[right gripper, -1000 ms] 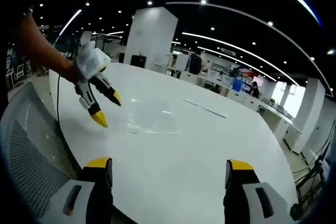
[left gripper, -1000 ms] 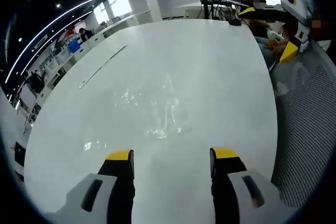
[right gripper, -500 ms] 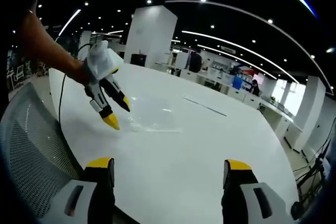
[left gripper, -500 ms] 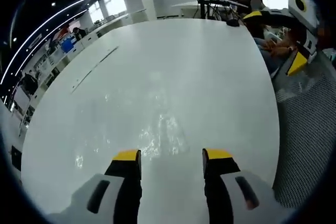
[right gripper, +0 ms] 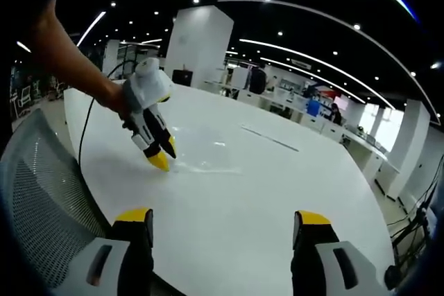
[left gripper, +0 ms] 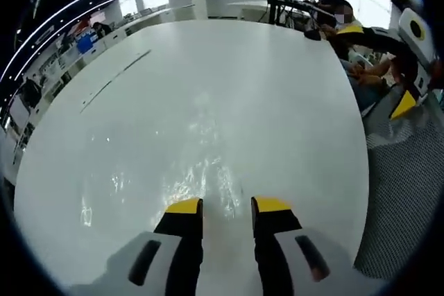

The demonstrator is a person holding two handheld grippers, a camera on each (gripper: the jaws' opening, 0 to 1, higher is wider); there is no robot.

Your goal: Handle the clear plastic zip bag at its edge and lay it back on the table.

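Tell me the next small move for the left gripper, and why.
Probably finish closing on the bag's near edge. The left gripper has its jaws narrowed but a gap remains, and the clear bag lies flat on the table just ahead of the tips. In the right gripper view it is down at the bag's edge. The right gripper hangs open, away from the bag.

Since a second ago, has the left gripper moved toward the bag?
Yes. In the right gripper view the left gripper has dropped toward the table, reaching the zip bag edge, jaws narrowed.
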